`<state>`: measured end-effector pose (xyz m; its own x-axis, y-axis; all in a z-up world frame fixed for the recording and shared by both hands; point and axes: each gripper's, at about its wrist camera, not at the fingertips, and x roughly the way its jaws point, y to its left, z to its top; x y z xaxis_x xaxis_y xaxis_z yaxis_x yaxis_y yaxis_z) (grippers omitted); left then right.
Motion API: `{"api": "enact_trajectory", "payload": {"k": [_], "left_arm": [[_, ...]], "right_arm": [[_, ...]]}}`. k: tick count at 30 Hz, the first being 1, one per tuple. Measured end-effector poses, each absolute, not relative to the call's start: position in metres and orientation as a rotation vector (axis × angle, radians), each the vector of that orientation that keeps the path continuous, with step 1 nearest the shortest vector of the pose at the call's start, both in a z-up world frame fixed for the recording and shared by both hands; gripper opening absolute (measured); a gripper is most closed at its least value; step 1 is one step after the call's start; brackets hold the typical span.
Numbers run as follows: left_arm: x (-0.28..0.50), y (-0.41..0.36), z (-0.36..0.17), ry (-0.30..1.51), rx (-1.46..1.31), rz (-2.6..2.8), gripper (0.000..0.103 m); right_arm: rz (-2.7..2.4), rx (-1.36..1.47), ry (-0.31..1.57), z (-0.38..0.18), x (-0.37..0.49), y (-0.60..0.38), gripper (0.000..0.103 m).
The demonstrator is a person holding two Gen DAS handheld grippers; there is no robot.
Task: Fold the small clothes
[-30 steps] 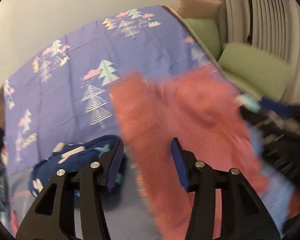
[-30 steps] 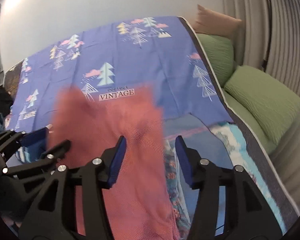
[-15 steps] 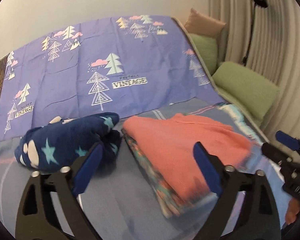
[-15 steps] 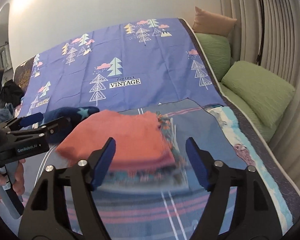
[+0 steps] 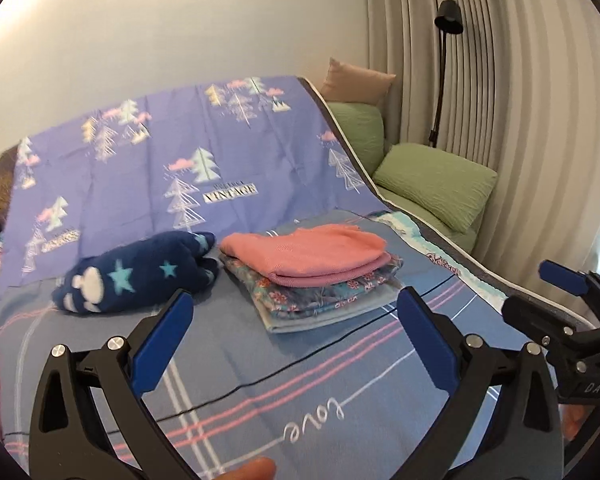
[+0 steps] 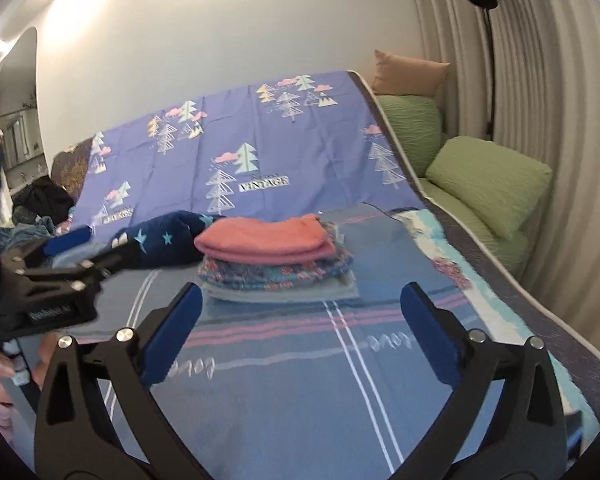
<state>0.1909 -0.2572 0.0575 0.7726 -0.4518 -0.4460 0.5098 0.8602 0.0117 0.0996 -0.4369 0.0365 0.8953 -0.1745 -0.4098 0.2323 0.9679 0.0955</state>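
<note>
pink garment point(image 5: 306, 254) sits folded on top of the stack point(image 5: 320, 300), mid-bed point(image 5: 260, 368), just right of the navy star fleece point(image 5: 140, 276). left gripper point(image 5: 292, 324) and right gripper point(image 6: 300, 330) jaws just opened wide, nothing between them. risk: fleece is unfolded; grabbing it carelessly could topple the stack.

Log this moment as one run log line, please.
left gripper: open, empty | right gripper: open, empty | pink garment: folded, atop stack
</note>
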Motion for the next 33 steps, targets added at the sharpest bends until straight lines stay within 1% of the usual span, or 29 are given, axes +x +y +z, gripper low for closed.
{"api": "enact_trajectory", "payload": {"k": [3,7,11,15,19,24,27,33], "left_arm": [[0.159,-0.245,0.064,0.407,0.134,-0.486,0.102],[0.111,-0.234,0.065,0.398,0.163,-0.485,0.102],[0.073,-0.229,0.061,0.395,0.196,-0.511,0.102],[0.044,-0.217,0.063,0.382,0.168,-0.472,0.102],[0.021,-0.202,0.068,0.385,0.111,-0.484,0.102],[-0.004,-0.193,0.069,0.384,0.113,-0.452,0.102],[-0.01,-0.186,0.065,0.415,0.084,-0.447,0.102],[-0.018,-0.178,0.061,0.416,0.072,-0.411,0.102]], "right_arm": [[-0.235,0.178,0.411,0.039,0.07,-0.433,0.101],[-0.252,0.229,0.44,0.039,0.031,-0.425,0.101],[-0.248,0.225,0.455,0.039,-0.001,-0.408,0.101],[-0.267,0.191,0.441,0.044,-0.031,-0.393,0.101],[-0.277,0.139,0.419,0.051,-0.054,-0.378,0.101],[-0.252,0.156,0.393,0.053,-0.076,-0.37,0.101],[-0.248,0.152,0.394,0.052,-0.082,-0.365,0.101],[-0.248,0.133,0.393,0.05,-0.092,-0.358,0.101]]}}
